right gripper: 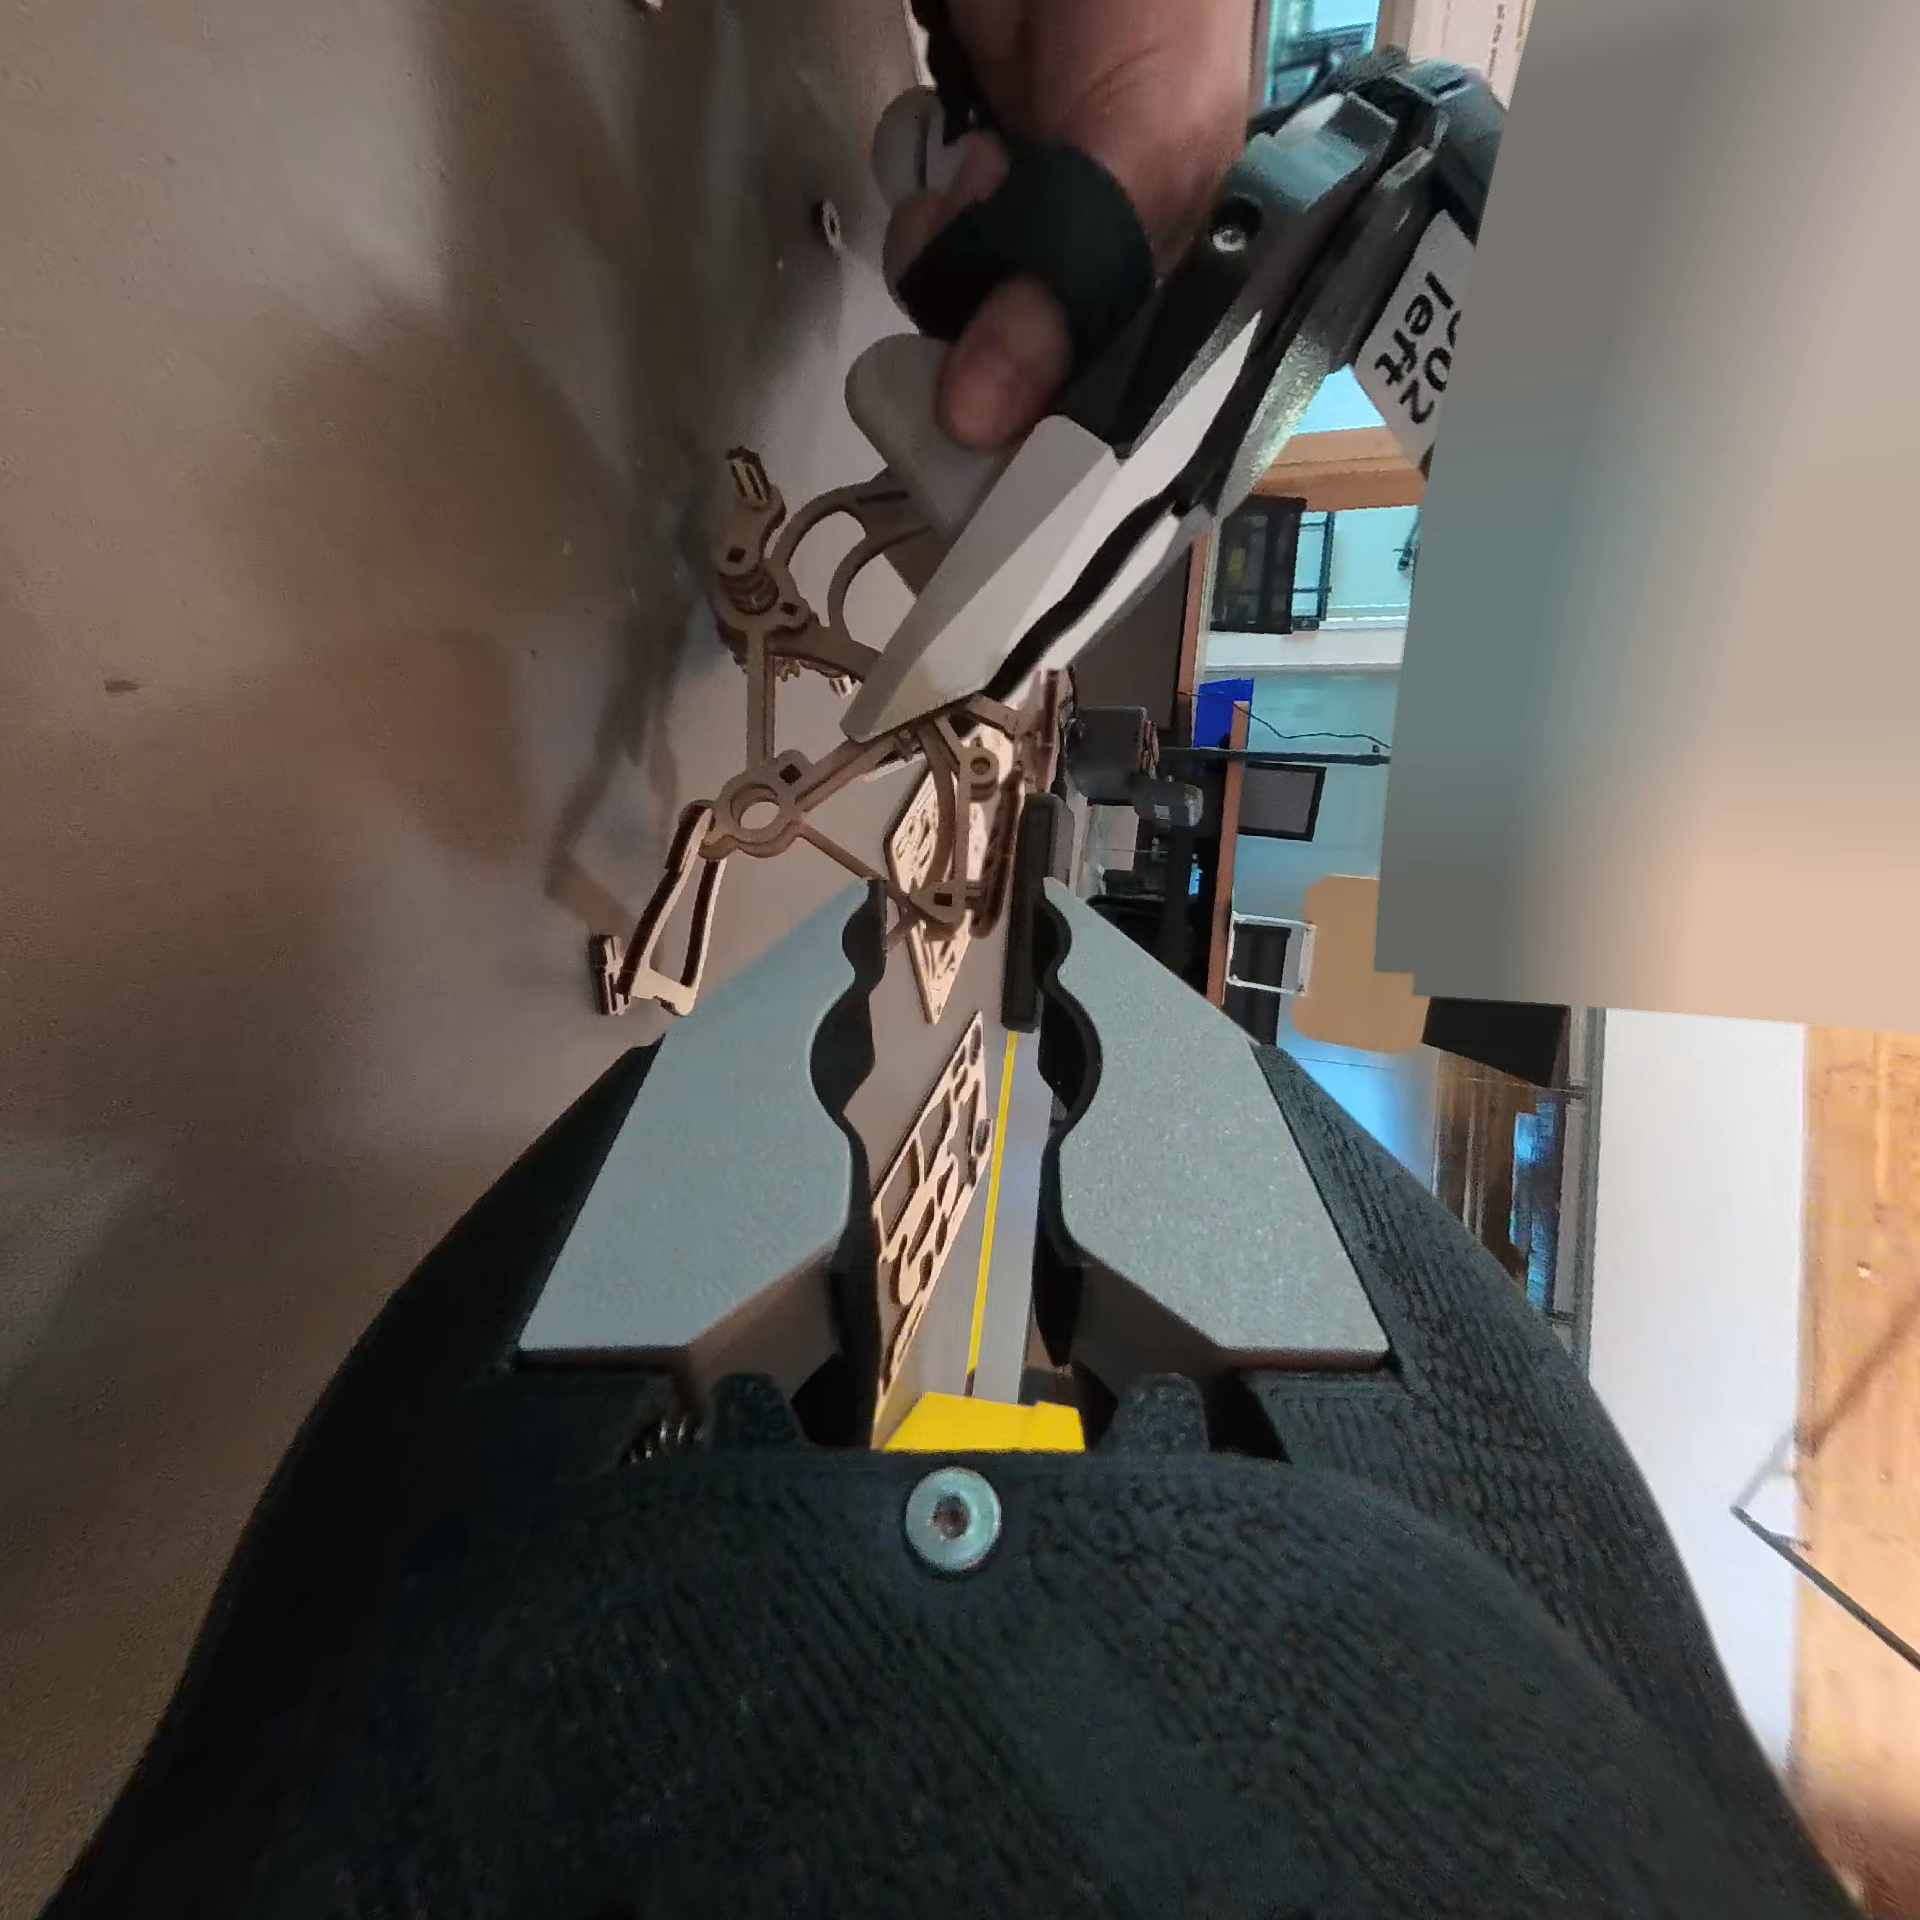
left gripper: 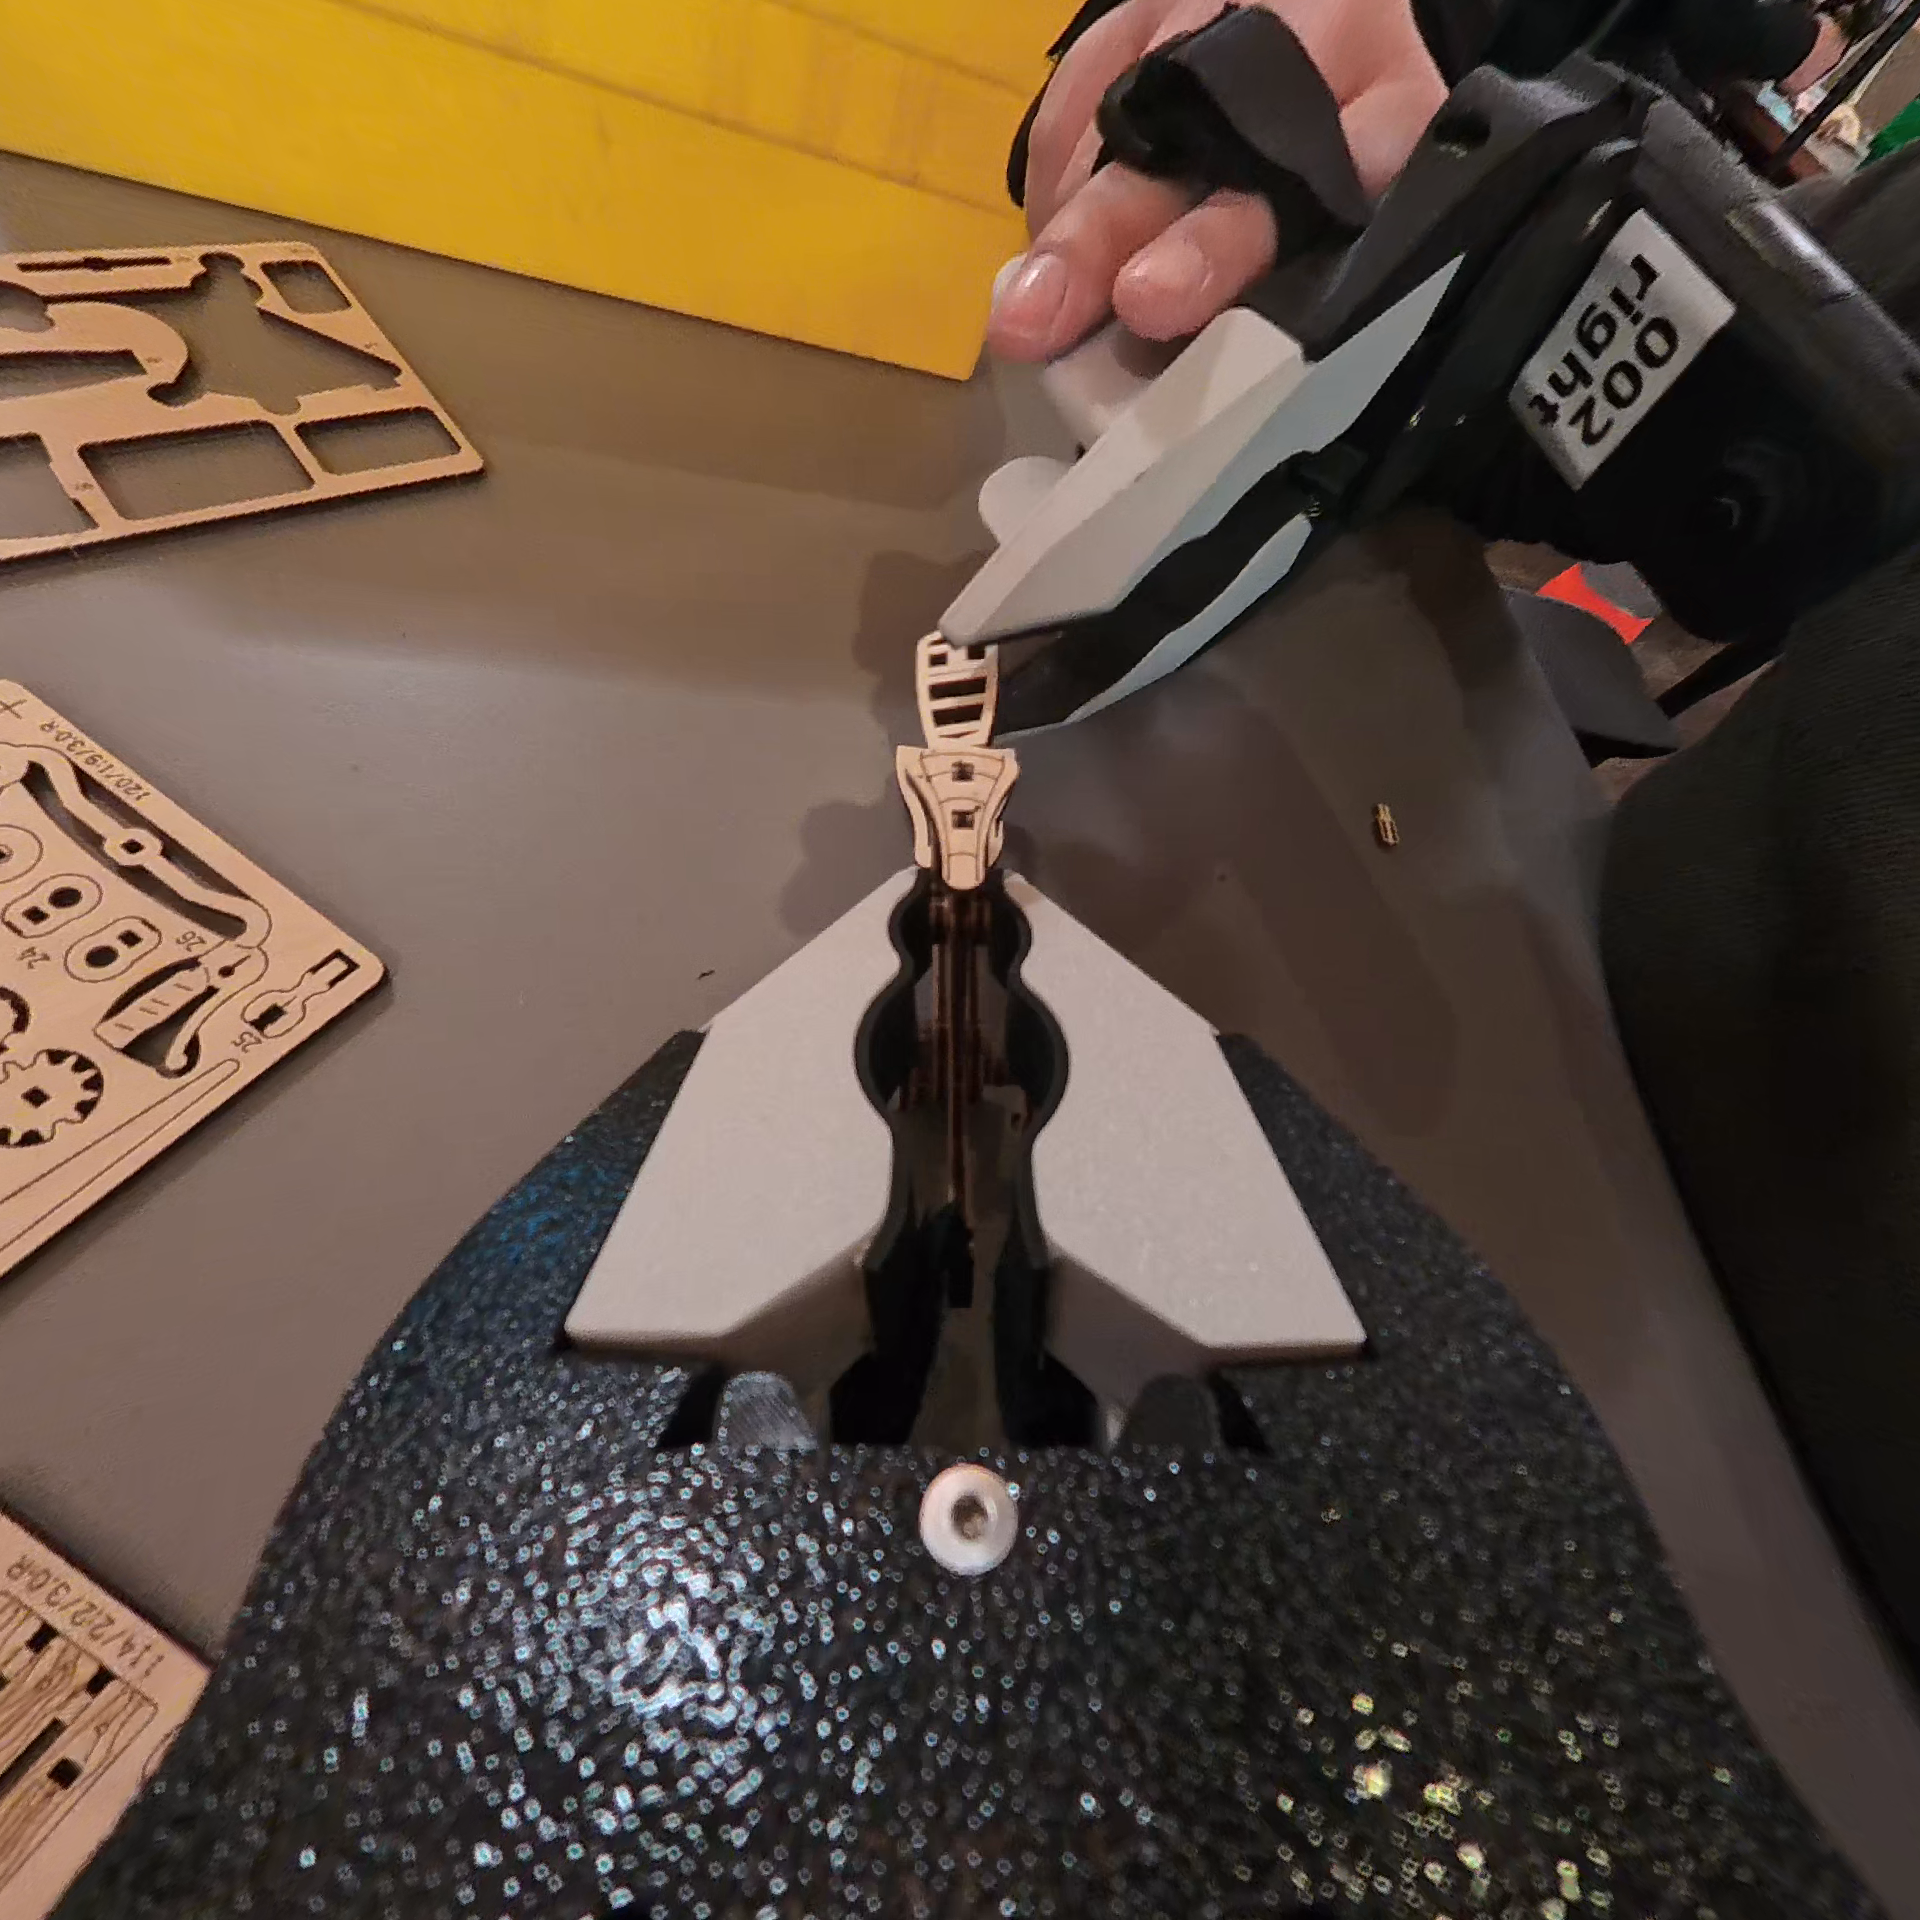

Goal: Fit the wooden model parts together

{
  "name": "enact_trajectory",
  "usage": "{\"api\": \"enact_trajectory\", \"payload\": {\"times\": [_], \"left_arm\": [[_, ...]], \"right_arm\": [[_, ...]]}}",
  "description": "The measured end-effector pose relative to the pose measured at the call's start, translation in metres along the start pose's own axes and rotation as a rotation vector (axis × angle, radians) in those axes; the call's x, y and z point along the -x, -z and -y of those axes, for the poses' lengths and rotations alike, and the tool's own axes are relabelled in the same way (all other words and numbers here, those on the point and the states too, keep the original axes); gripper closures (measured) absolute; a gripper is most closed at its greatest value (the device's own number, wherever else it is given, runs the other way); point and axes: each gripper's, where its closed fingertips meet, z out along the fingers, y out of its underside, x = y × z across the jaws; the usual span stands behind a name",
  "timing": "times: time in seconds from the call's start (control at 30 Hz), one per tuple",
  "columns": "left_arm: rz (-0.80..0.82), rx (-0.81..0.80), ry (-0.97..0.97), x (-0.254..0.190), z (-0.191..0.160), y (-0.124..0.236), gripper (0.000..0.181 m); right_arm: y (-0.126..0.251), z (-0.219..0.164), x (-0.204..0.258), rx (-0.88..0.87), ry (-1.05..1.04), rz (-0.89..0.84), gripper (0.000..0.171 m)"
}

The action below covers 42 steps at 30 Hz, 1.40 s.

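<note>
Left wrist view: left gripper (left gripper: 961, 883) clamped on model (left gripper: 958, 816), upright above table (left gripper: 623, 727); right gripper (left gripper: 982, 665) pinching small part (left gripper: 958, 691) at its top. Right wrist view: right gripper (right gripper: 956, 925) closed on that part (right gripper: 940, 883).

Left gripper (left gripper: 961, 883) clamps the wooden model (left gripper: 958, 805) between its fingers; model sticks out ahead of the tips. Right gripper (left gripper: 982, 675) comes in from upper right, its tips at the model's far end, on a small slotted part (left gripper: 958, 691) there. Table (left gripper: 623, 727) underneath. Left of the grippers, three cut-out sheets: one far (left gripper: 197, 384), one nearer (left gripper: 125, 966), one at the near-left corner (left gripper: 73, 1745). Flat board (left gripper: 520, 135) at the back, beyond the far sheet. Tiny loose piece (left gripper: 1385, 828) on the table, right of the model
</note>
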Motion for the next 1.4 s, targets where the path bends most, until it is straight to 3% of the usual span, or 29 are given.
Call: {"api": "enact_trajectory", "payload": {"times": [0.57,0.7,0.8,1.0,1.23,1.4], "left_arm": [[0.026,0.025,-0.043,-0.002,-0.001,-0.001,0.174],[-0.008,0.004,-0.009,-0.002,-0.001,0.000,0.174],[-0.067,-0.009,0.003,-0.007,-0.001,0.002,0.173],[-0.321,-0.078,0.062,-0.035,0.006,0.010,0.174],[-0.759,-0.218,0.128,-0.082,0.022,0.036,0.174],[-0.866,-0.247,0.121,-0.095,0.024,0.045,0.175]], "right_arm": [[0.002,0.001,0.005,0.045,0.031,0.060,0.157],[0.002,0.001,0.004,0.012,-0.070,0.075,0.156],[0.005,0.005,0.006,-0.066,-0.227,0.138,0.132],[0.030,0.041,-0.015,-0.392,-0.503,0.187,0.124],[0.060,0.064,-0.047,-0.698,-0.790,0.230,0.130],[0.070,0.072,-0.058,-0.806,-0.894,0.260,0.134]]}}
